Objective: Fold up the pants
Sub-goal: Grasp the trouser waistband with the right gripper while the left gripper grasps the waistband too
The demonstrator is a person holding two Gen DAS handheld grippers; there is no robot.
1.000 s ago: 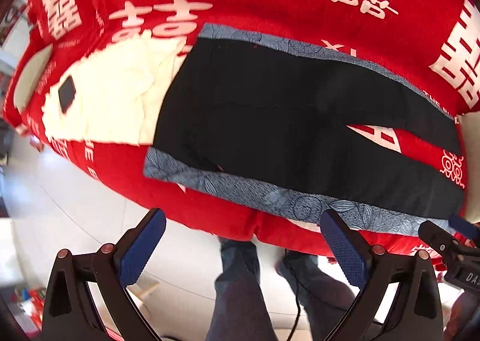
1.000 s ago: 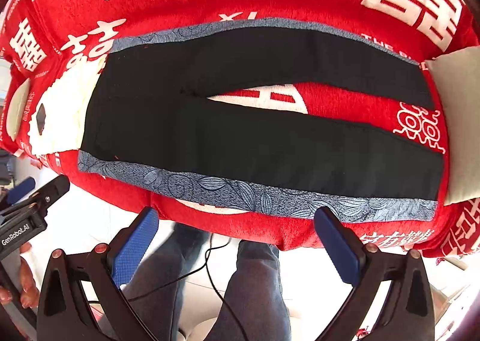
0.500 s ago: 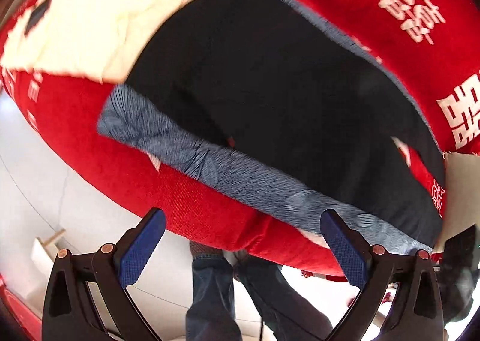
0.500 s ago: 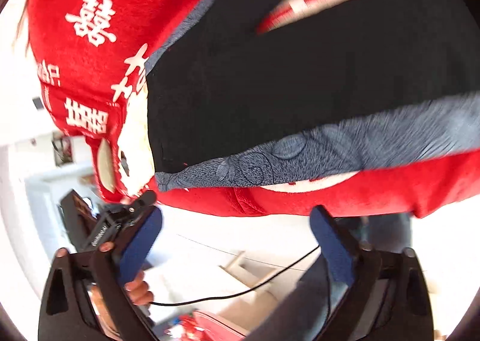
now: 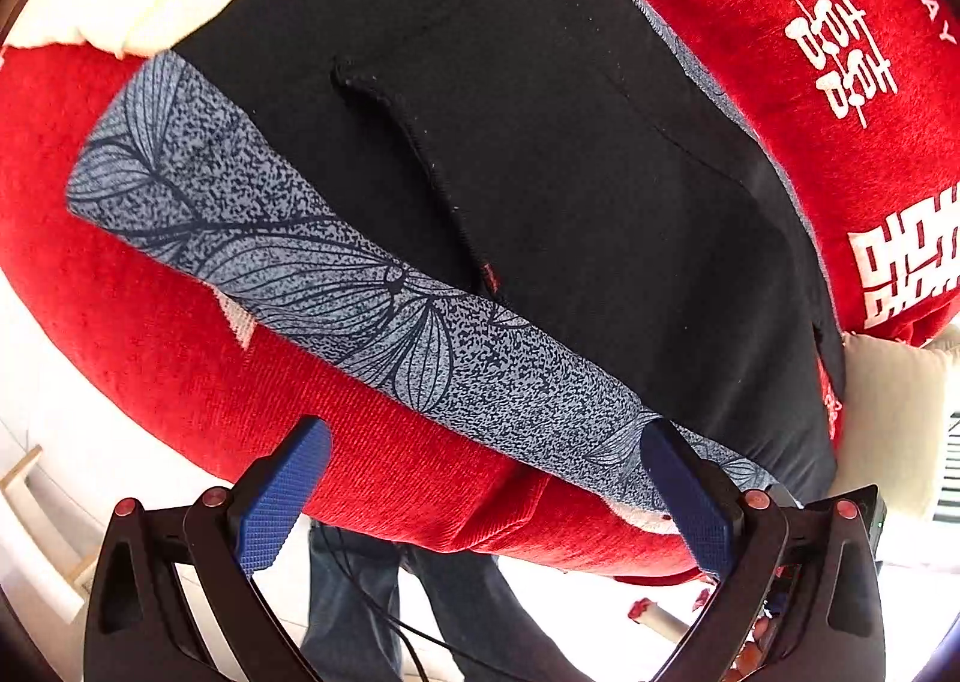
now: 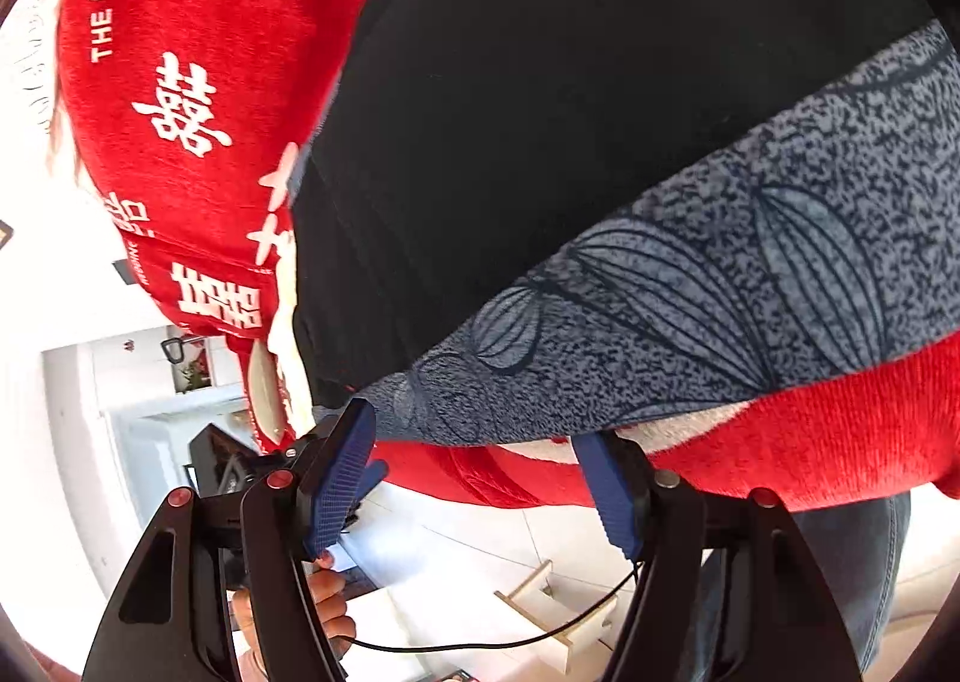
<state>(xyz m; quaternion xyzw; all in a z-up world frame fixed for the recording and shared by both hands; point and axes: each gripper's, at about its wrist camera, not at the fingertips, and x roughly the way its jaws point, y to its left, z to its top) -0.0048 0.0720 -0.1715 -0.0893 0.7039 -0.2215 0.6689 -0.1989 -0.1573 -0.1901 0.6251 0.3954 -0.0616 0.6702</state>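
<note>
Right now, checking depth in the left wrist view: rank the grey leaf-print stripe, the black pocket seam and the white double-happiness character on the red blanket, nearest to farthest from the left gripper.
1. Grey leaf-print stripe: along the pants' near edge, right by the left gripper.
2. Black pocket seam: mid-frame, on the black panel beyond the stripe.
3. White double-happiness character: upper right, on the red blanket past the pants.

Strong daylight fills both wrist views. The white floor (image 5: pixel 72 508) below the red blanket (image 5: pixel 180 358) blows out to glare, while the black pants (image 5: pixel 570 172) swallow detail. Fisheye bending curves every edge, dark vignette rims the corners, and the leaf-printed side stripe (image 6: pixel 720 292) stays sharp.
</note>
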